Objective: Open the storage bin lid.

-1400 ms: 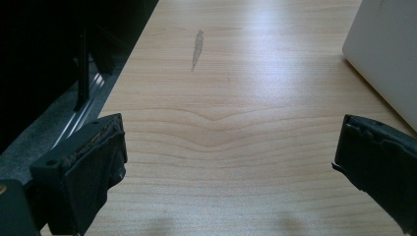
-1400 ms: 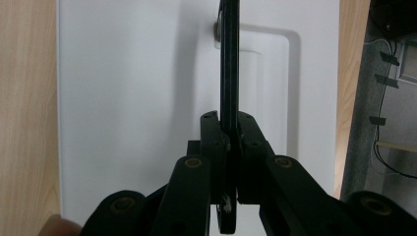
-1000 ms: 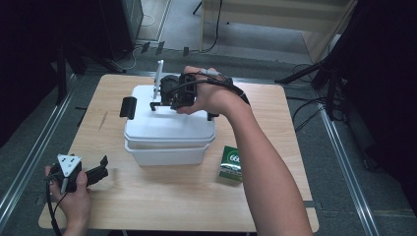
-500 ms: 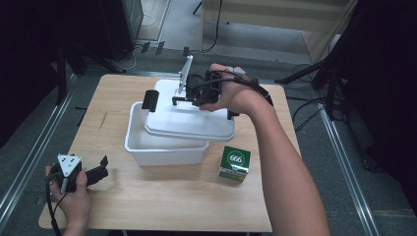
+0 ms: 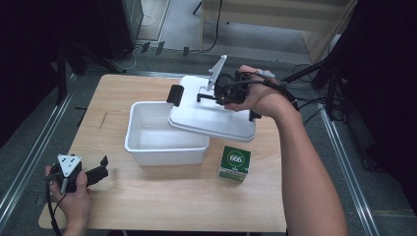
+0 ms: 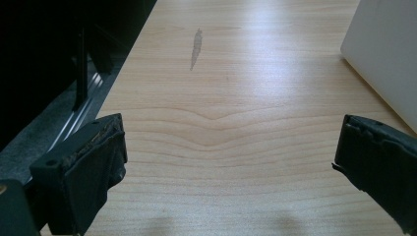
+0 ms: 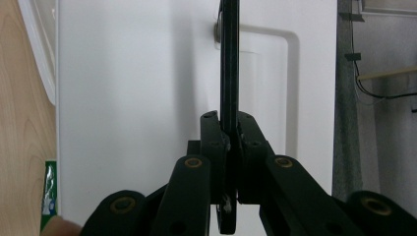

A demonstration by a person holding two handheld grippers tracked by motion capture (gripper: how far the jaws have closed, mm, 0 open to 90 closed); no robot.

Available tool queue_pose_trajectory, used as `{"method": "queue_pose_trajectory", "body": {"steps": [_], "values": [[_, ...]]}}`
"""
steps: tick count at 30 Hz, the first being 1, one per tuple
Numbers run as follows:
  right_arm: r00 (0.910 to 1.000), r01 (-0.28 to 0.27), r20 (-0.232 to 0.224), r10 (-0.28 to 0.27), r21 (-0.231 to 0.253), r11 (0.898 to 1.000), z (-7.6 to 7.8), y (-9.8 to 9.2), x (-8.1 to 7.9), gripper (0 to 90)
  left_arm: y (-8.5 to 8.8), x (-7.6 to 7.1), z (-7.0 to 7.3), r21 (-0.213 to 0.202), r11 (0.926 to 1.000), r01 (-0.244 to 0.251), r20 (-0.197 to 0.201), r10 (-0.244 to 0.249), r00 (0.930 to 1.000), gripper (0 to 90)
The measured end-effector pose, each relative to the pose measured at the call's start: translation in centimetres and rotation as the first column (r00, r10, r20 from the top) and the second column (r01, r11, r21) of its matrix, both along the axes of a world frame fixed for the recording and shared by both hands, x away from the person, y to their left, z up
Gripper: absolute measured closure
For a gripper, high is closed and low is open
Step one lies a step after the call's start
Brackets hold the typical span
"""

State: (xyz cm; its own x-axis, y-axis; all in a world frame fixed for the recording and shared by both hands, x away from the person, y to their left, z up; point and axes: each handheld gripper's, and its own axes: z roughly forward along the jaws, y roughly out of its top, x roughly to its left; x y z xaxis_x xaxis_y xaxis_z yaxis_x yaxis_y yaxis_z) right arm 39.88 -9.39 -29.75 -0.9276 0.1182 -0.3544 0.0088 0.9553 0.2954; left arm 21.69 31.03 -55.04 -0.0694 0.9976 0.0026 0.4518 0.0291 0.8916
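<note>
A white bin [image 5: 164, 147] stands open in the middle of the wooden table [image 5: 162, 206]; its inside looks empty. My right gripper [image 5: 210, 96] is shut on the thin black handle [image 7: 228, 59] of the white lid [image 5: 211, 120]. It holds the lid tilted above the bin's right rim, partly past it. The lid [image 7: 137, 98] lies flat under the jaws in the right gripper view. My left gripper [image 5: 104, 167] rests low at the table's front left, open, with bare wood between its jaws [image 6: 228, 162]. The bin's wall [image 6: 383, 54] is ahead of it to the right.
A small green box [image 5: 234, 163] marked 666 stands on the table to the right of the bin, under the lid's near edge; it also appears as a sliver [image 7: 49, 191] beside the lid. Black latches [image 5: 175, 94] sit at the lid's ends. Dark floor and cables surround the table.
The right gripper has carried the lid to the right, off the bin, so the bin now stands uncovered. The left gripper has stayed in place.
</note>
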Motion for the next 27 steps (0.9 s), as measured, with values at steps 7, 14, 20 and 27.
{"method": "queue_pose_trajectory", "body": {"steps": [7,14,20,27], "values": [[0.9994,0.035,-0.002,-0.035,0.021,0.999,0.1,-2.7,0.2,84.8,0.0,0.0,0.0,0.001,1.0000,0.003,-0.002,-0.003,1.0000,0.0],[0.9952,0.097,0.003,-0.098,0.034,0.995,-0.2,-5.7,0.4,84.8,0.1,0.0,0.0,0.000,1.0000,0.008,-0.003,-0.008,1.0000,0.0],[0.9895,0.145,-0.003,-0.145,0.034,0.989,-1.0,-8.2,0.6,84.8,0.0,0.0,0.0,0.001,1.0000,0.009,-0.002,-0.009,1.0000,0.0],[0.9834,0.181,-0.007,-0.181,0.026,0.983,-2.1,-10.3,0.7,84.8,0.0,-0.1,0.0,0.001,1.0000,0.008,0.000,-0.008,1.0000,0.0]]}}
